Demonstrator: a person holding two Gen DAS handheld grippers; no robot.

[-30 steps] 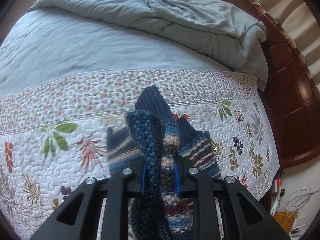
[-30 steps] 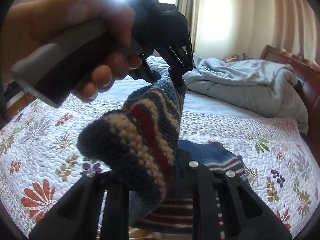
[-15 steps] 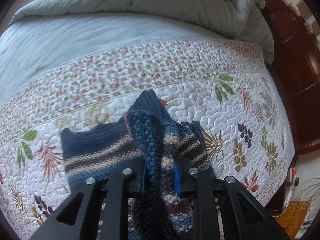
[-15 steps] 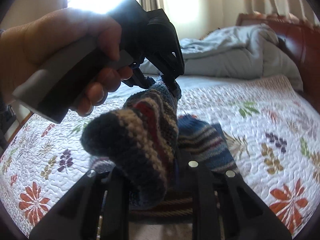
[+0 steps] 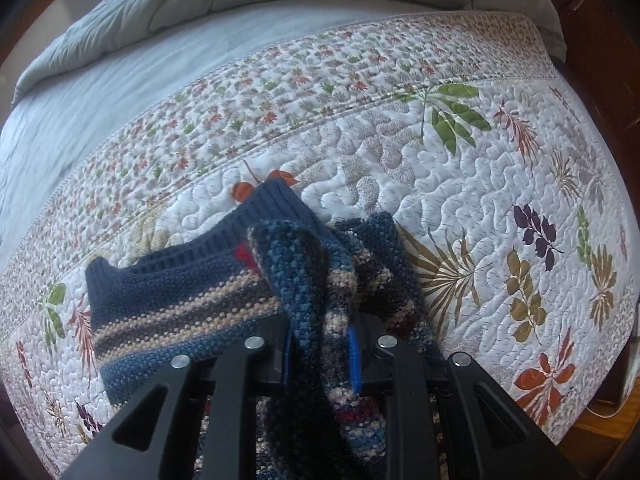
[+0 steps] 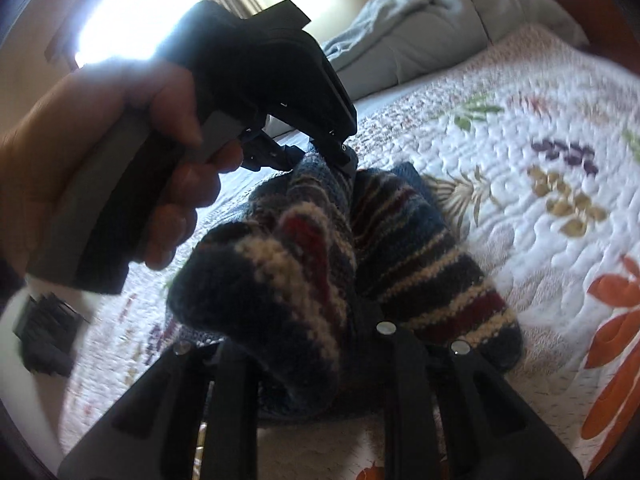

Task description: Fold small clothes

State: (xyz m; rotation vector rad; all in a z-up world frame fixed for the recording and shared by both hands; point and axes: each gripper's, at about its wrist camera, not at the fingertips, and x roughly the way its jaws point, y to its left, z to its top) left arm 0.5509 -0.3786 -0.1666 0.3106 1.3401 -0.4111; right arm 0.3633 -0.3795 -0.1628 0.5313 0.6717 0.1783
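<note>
Notably, both the left hand-held gripper and the right hand-held gripper were clenched on the striped sweater, partly draped on the quilt; uneven lowering risked bunching the fold.

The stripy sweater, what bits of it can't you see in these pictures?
- Left wrist view: the sweater's lower part is cut off by the bottom edge and hidden behind the left gripper.
- Right wrist view: the bunched fold in the right gripper covers the rest of the sweater.
- Right wrist view: the quilt and a dark object at the left edge are blurred.
</note>
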